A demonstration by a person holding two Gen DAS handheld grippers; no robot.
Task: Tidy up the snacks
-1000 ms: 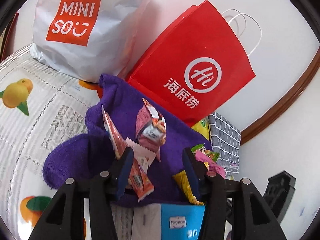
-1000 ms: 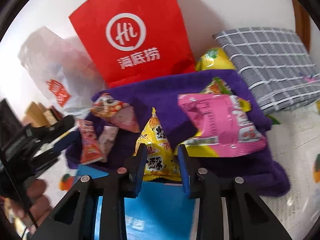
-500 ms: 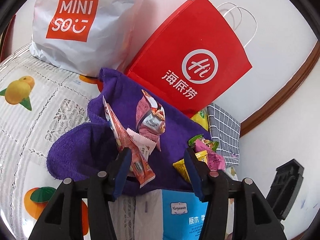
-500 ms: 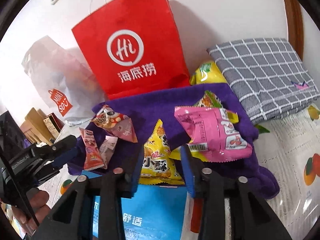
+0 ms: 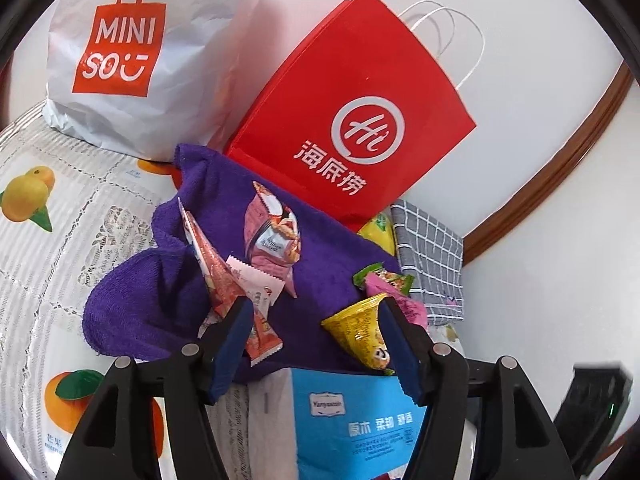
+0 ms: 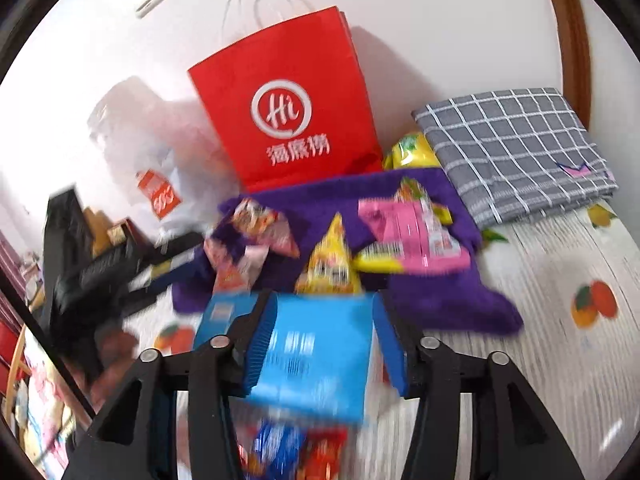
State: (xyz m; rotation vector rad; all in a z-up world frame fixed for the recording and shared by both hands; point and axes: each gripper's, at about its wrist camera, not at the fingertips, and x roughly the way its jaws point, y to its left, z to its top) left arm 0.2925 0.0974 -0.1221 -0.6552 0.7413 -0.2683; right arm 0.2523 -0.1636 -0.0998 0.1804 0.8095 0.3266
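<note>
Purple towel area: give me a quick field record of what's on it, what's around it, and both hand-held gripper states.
surface: purple towel on fruit-print tablecloth
on towel: yellow cone snack, pink packet, red stick sachet
behind: red paper bag, white Miniso bag
right of towel: grey checked cloth
front: blue box
left hand-held gripper: open, jaws just widened, grips nothing
right hand-held gripper: open, just released yellow snack
</note>
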